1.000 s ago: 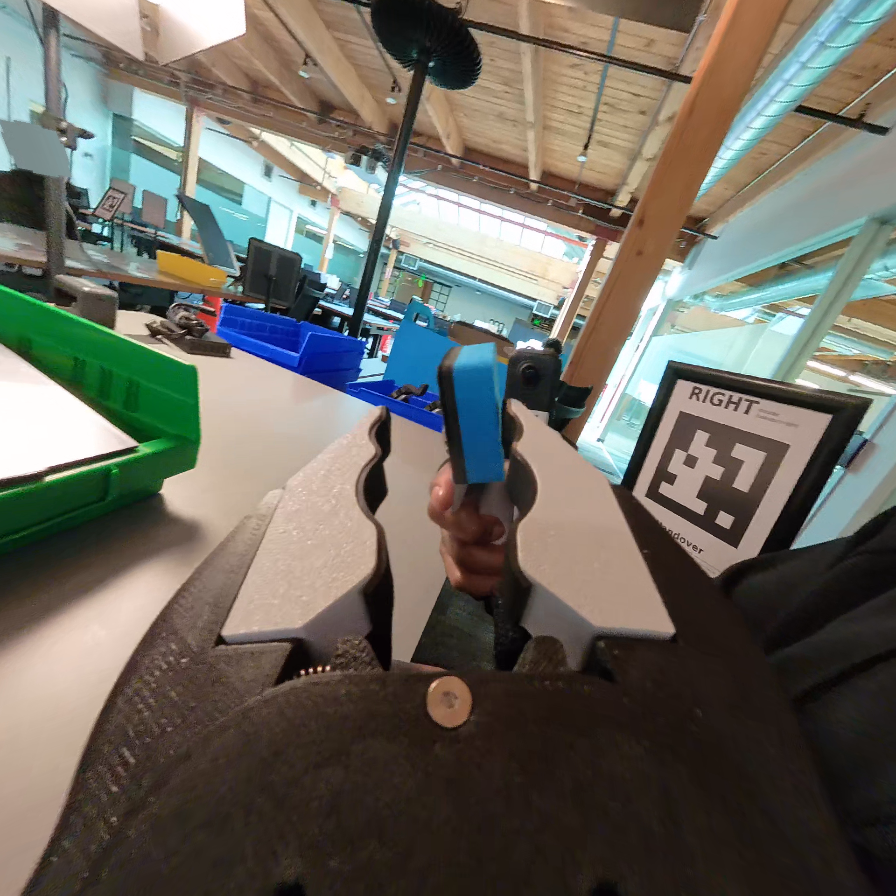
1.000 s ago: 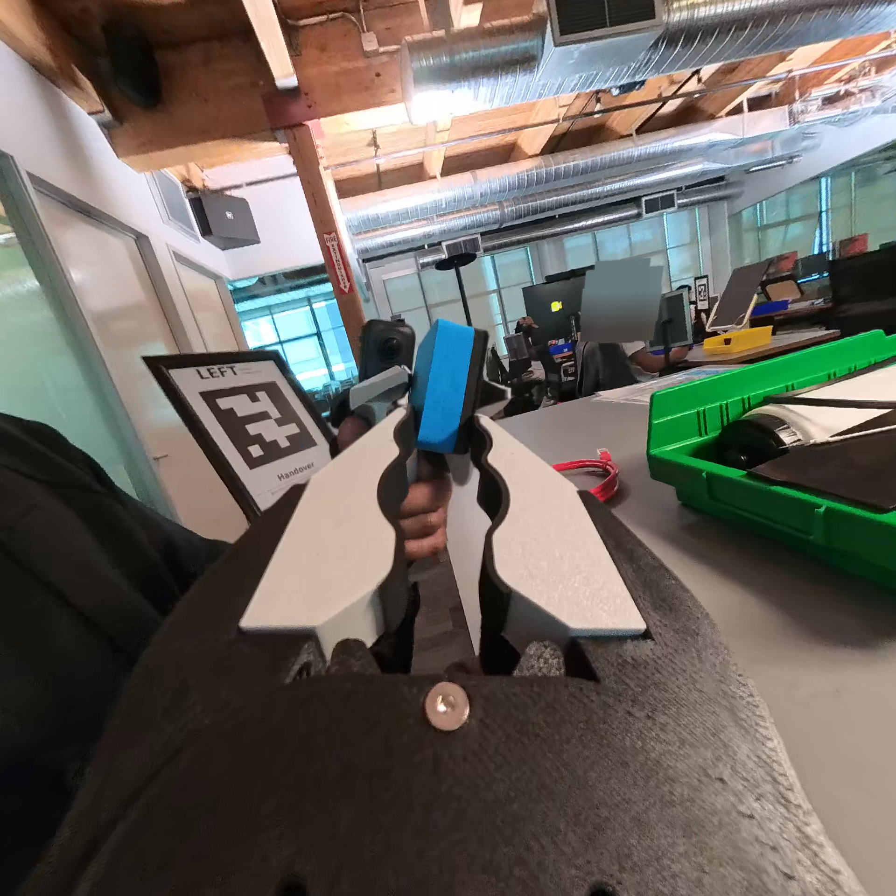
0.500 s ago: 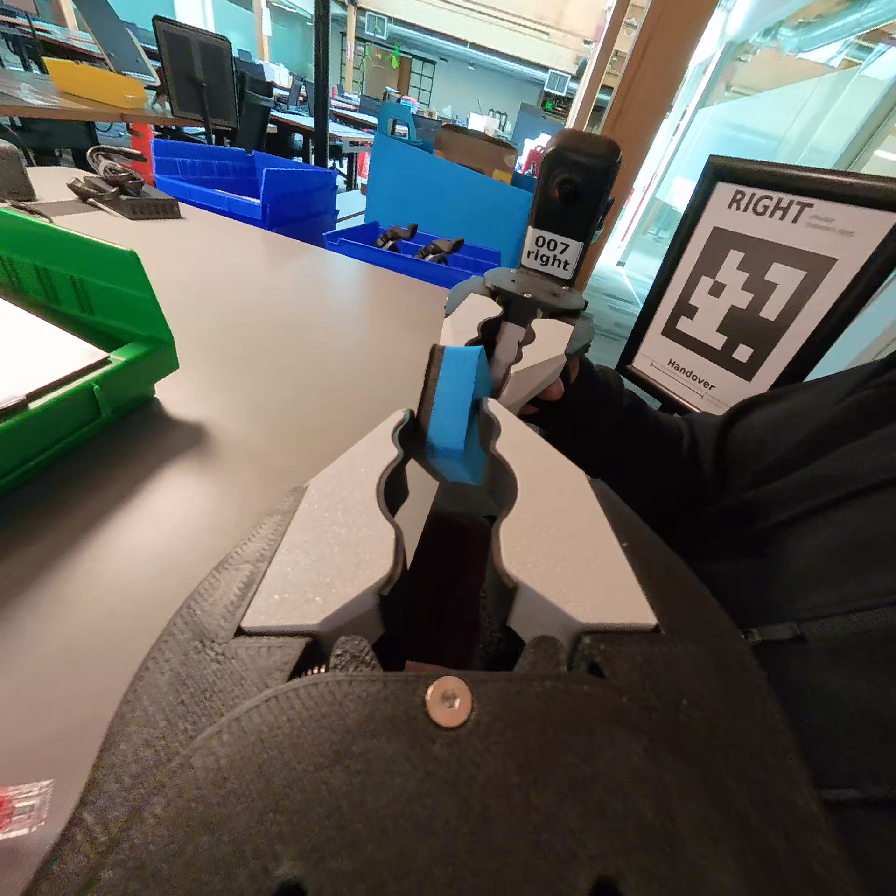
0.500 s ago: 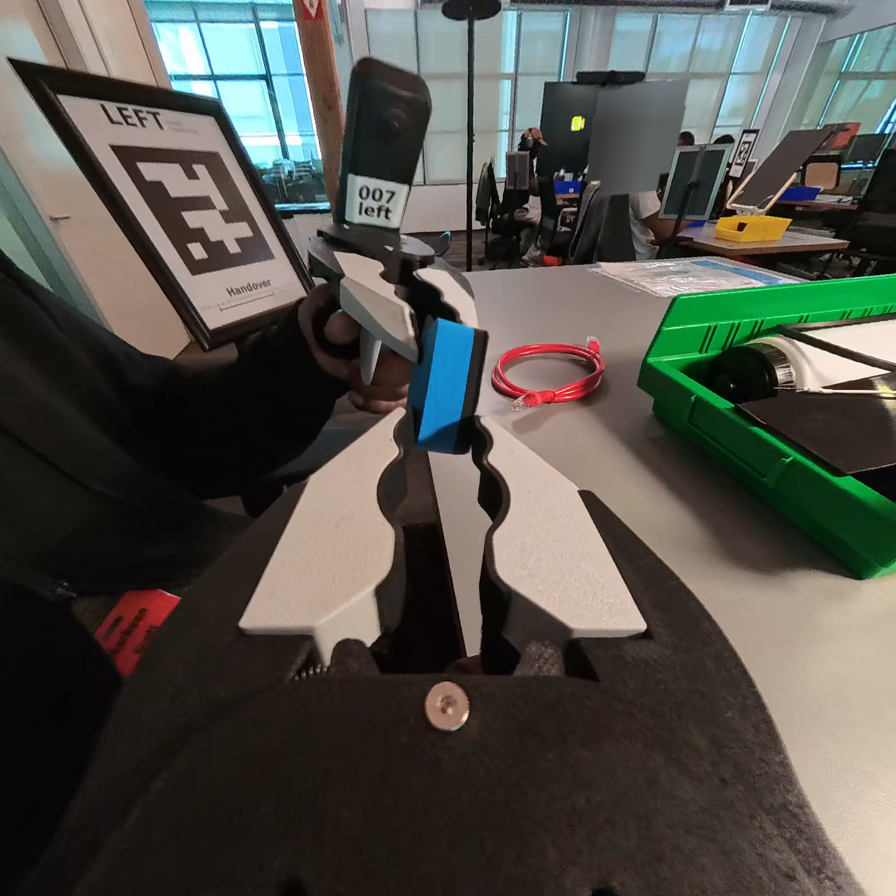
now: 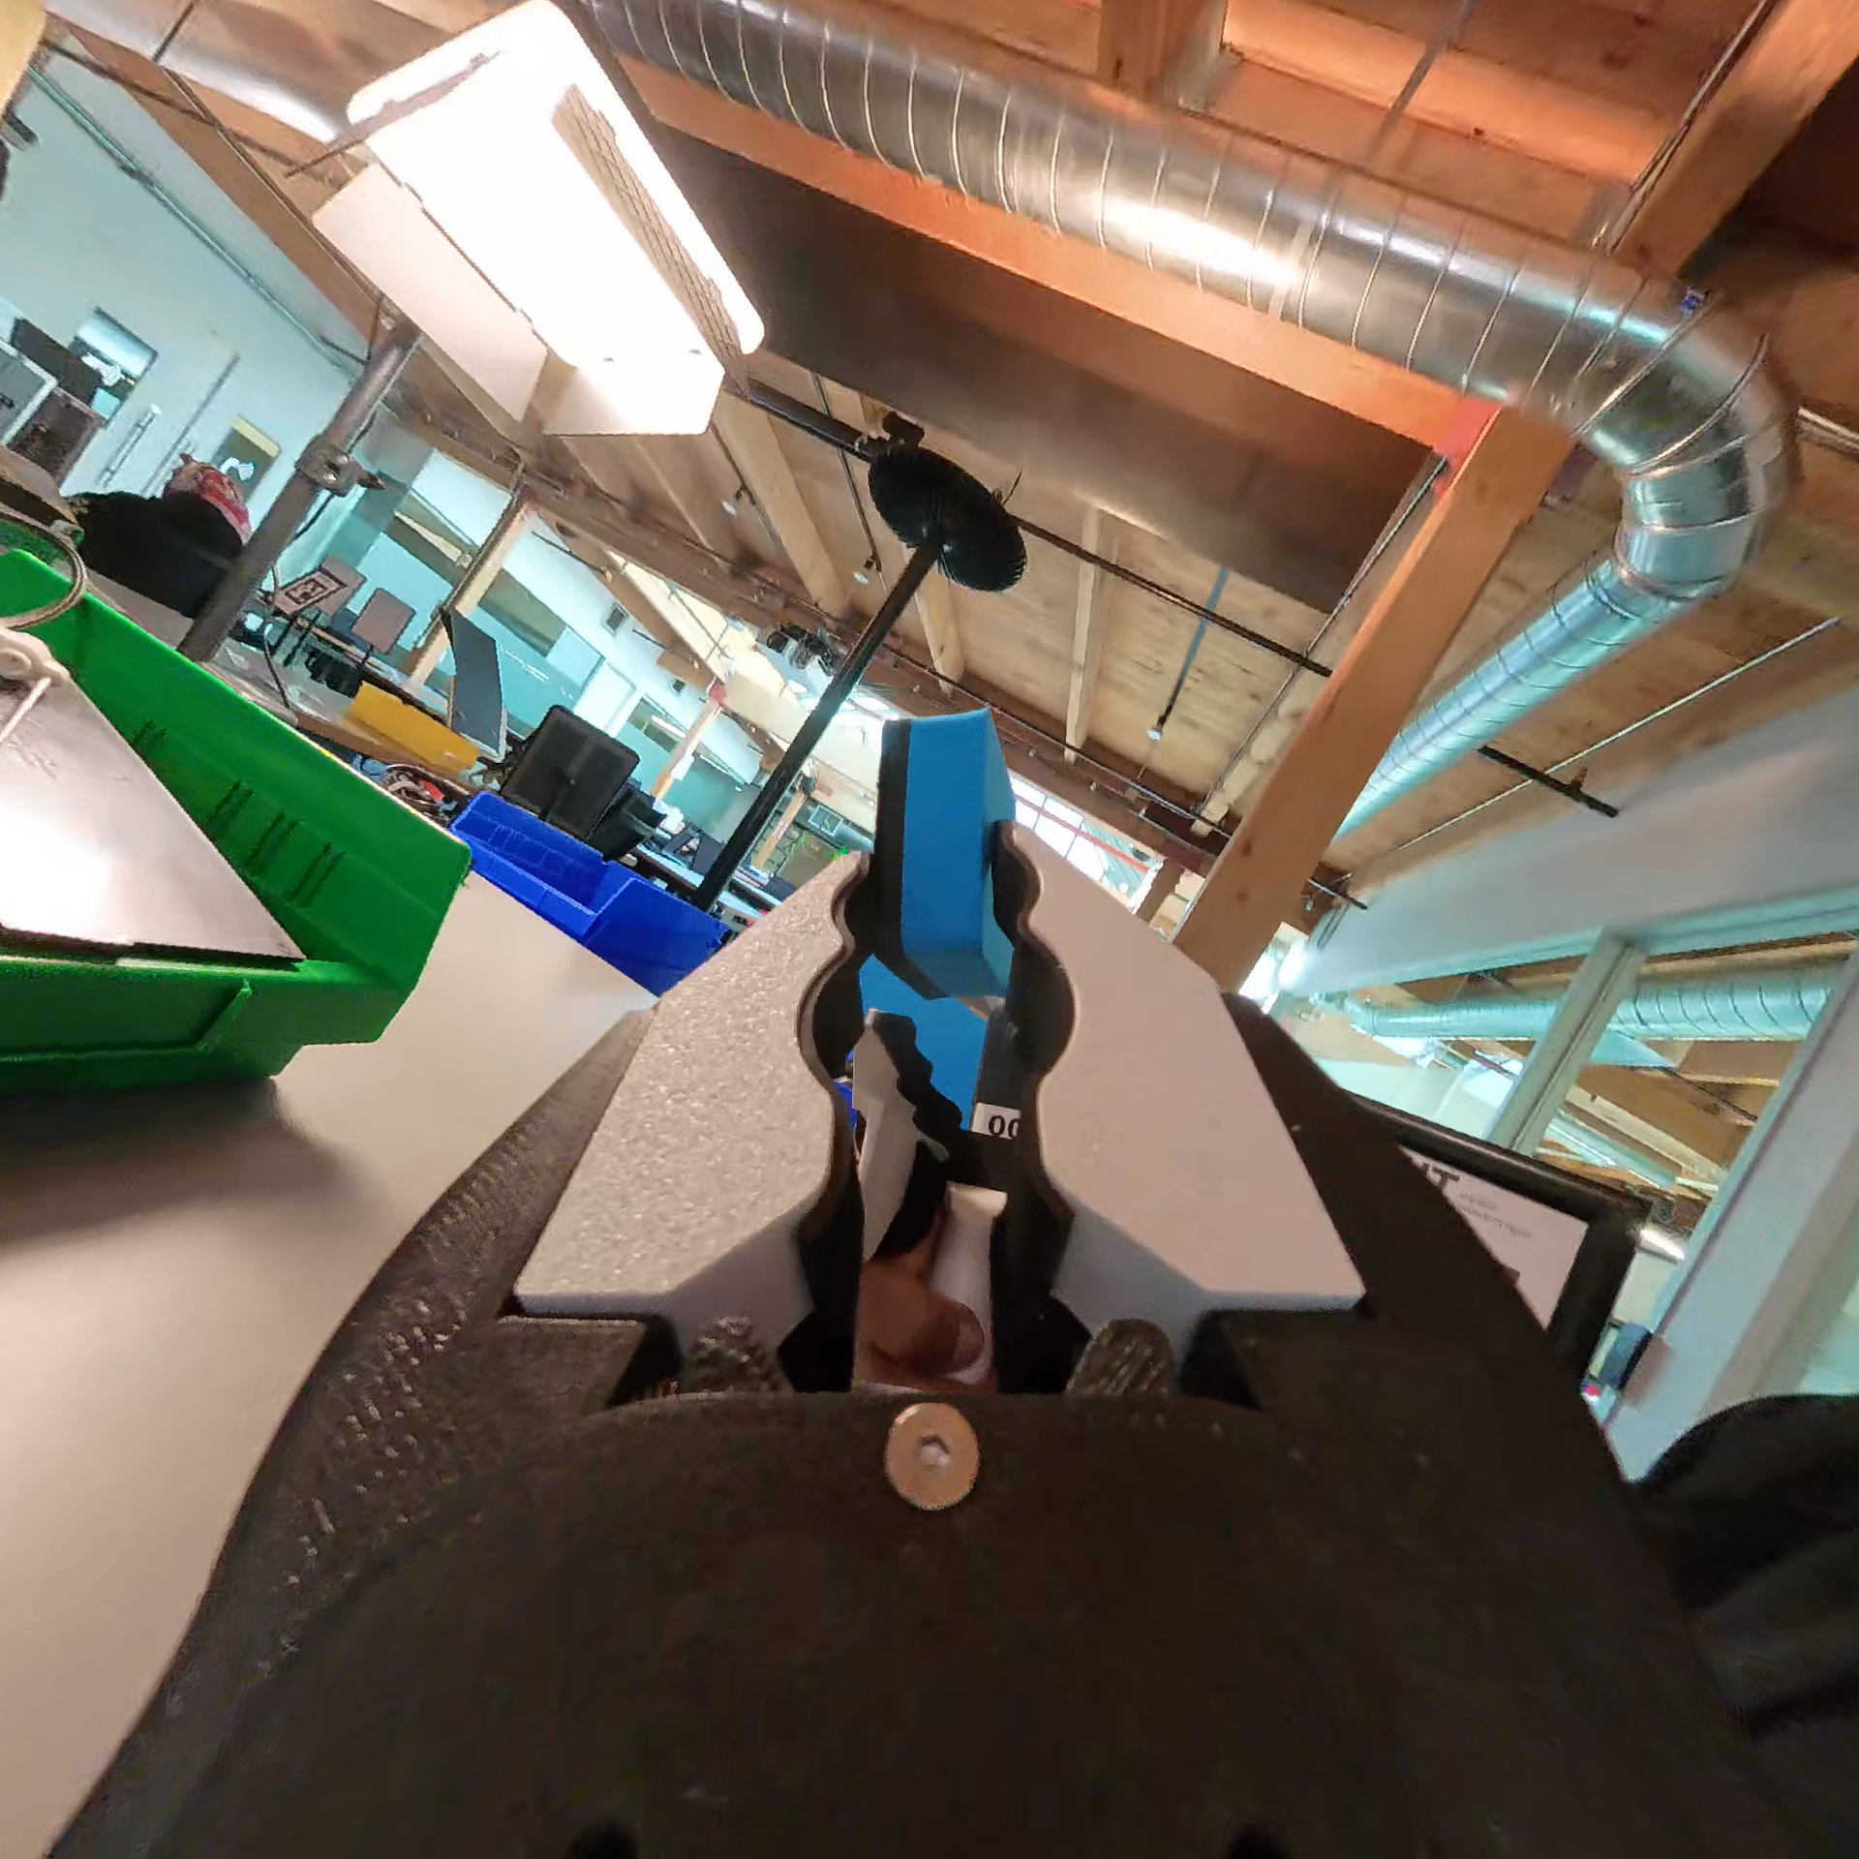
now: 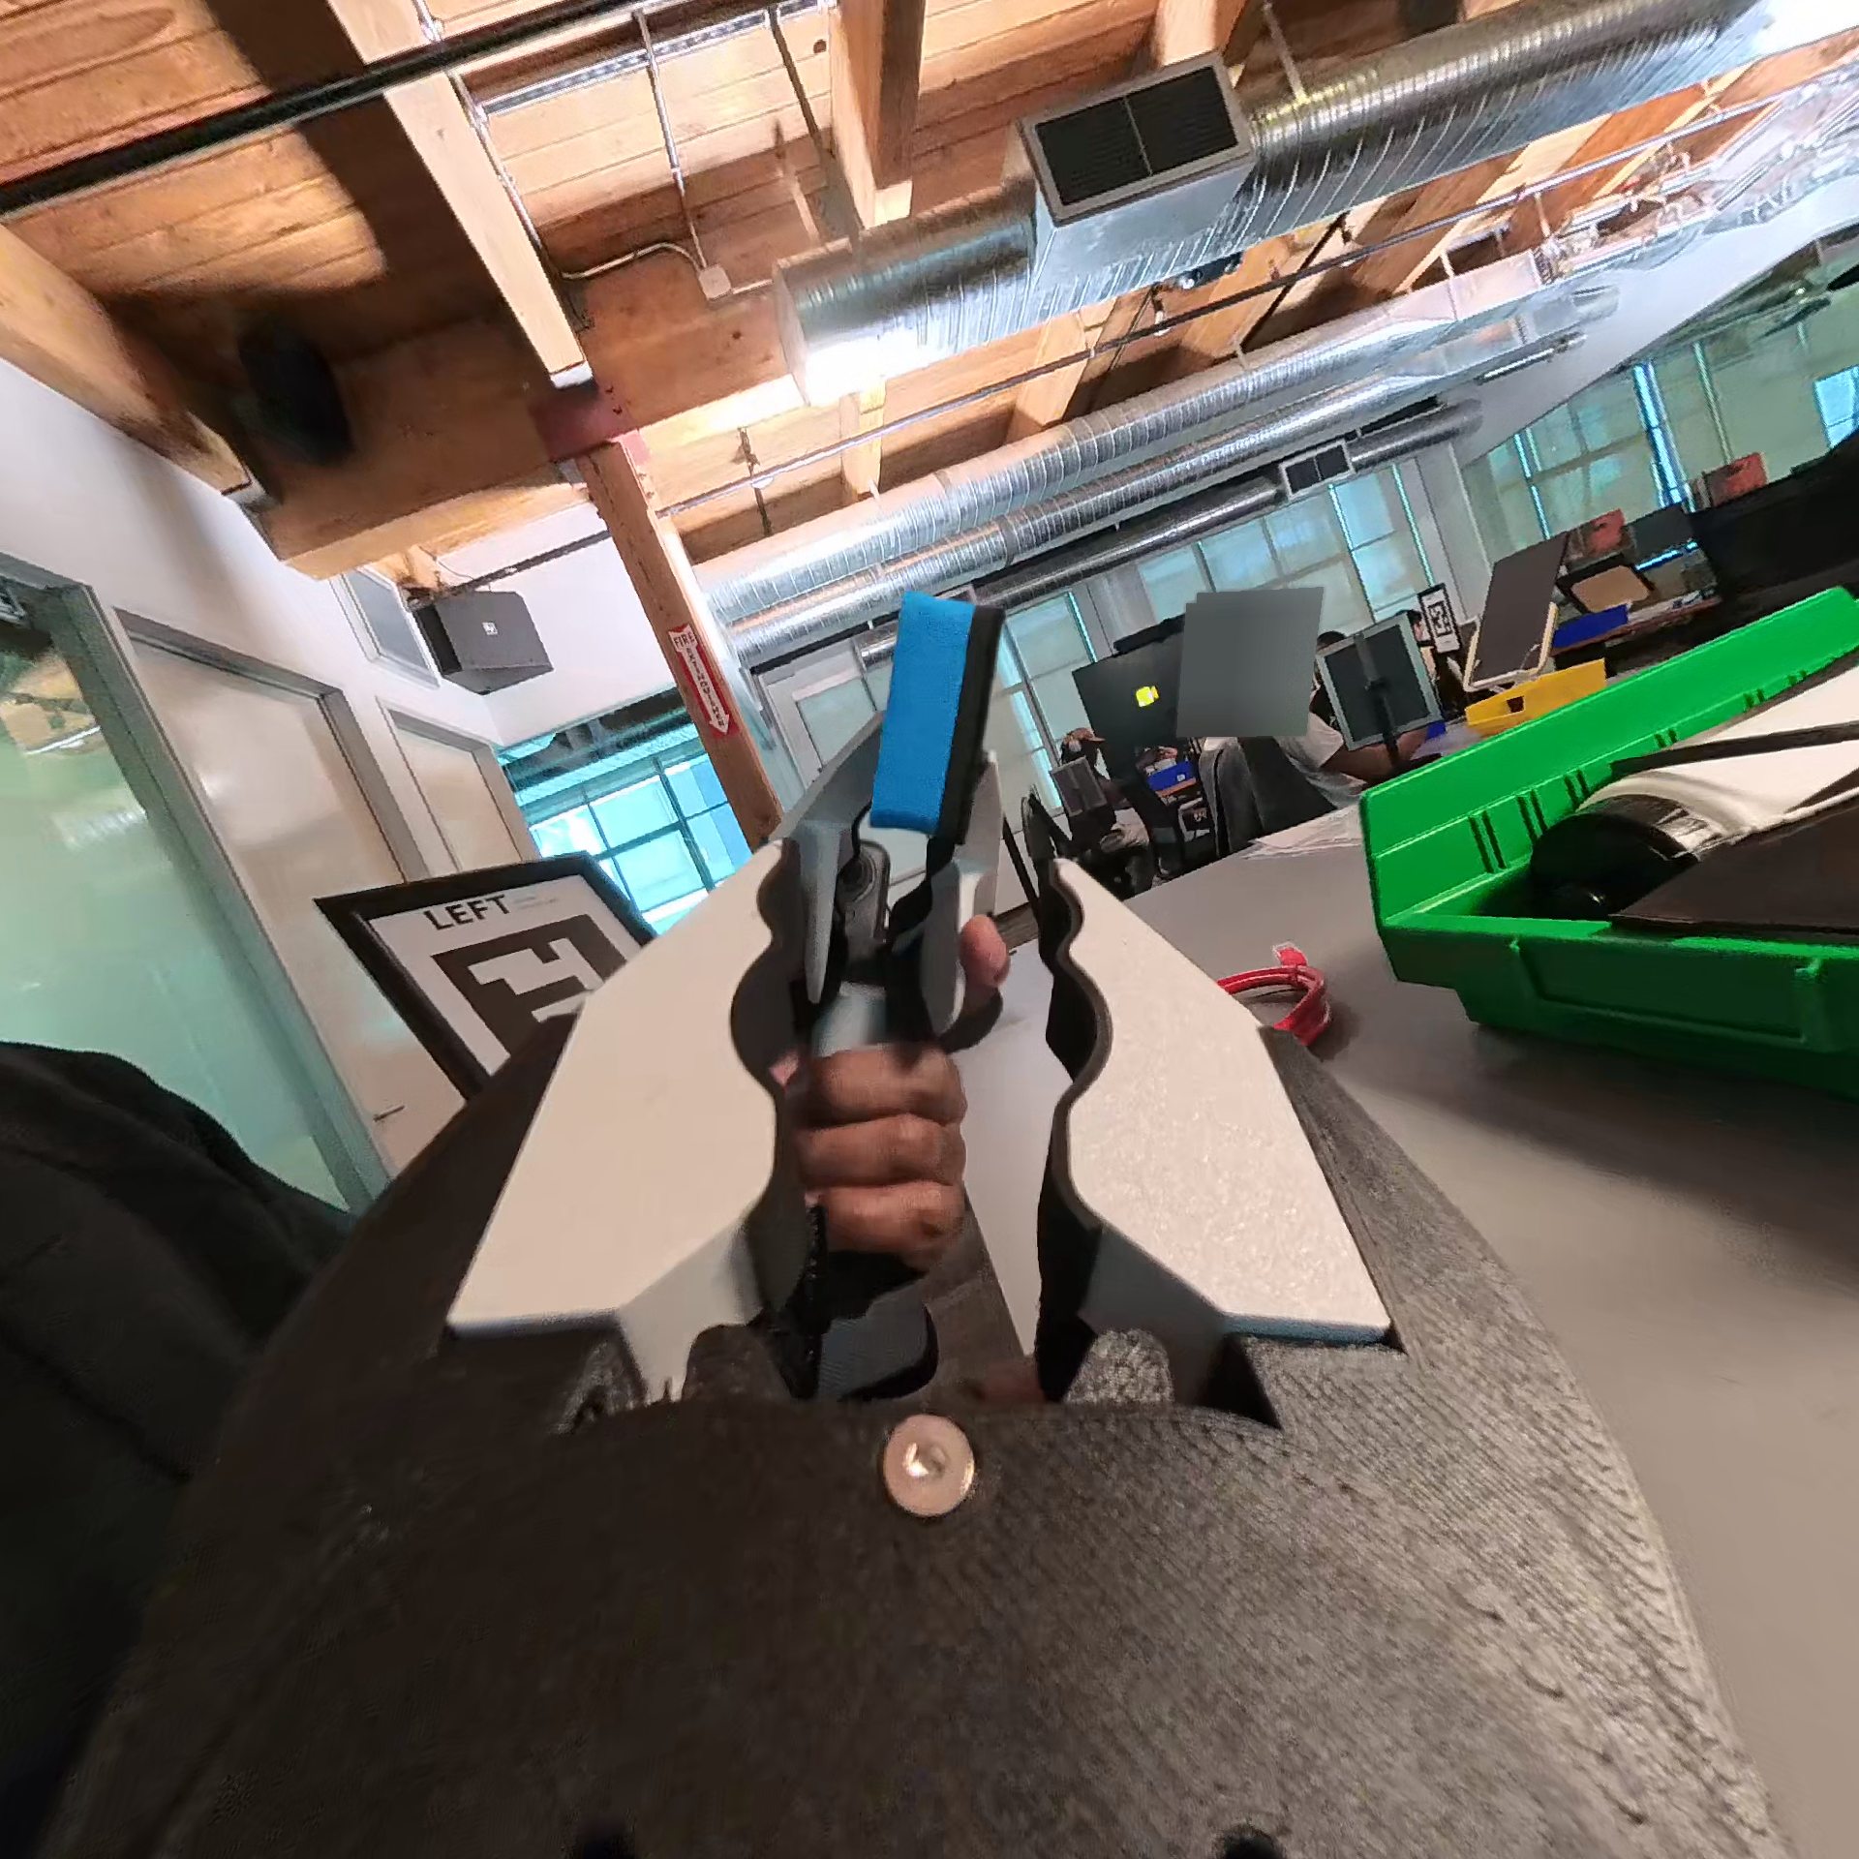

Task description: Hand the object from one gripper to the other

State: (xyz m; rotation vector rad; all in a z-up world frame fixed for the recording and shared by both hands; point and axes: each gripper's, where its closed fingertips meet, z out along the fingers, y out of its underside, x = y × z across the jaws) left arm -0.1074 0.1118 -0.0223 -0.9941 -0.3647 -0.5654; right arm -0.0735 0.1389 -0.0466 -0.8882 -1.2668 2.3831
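**Count of things on show**

Two grippers: the left gripper [image 5: 931, 885] and the right gripper [image 6: 915, 865]. One blue foam block [image 5: 941, 855]. One hand [image 6: 875, 1147] in the right wrist view. One green bin [image 6: 1610, 966], at three o'clock there. One red cable [image 6: 1278, 991] coil beside it. Two framed signs, one per view: one framed sign [image 6: 503, 966] at nine o'clock, the other [image 5: 1509, 1237] at four o'clock. The number of blue bins [image 5: 604, 895] is unclear.
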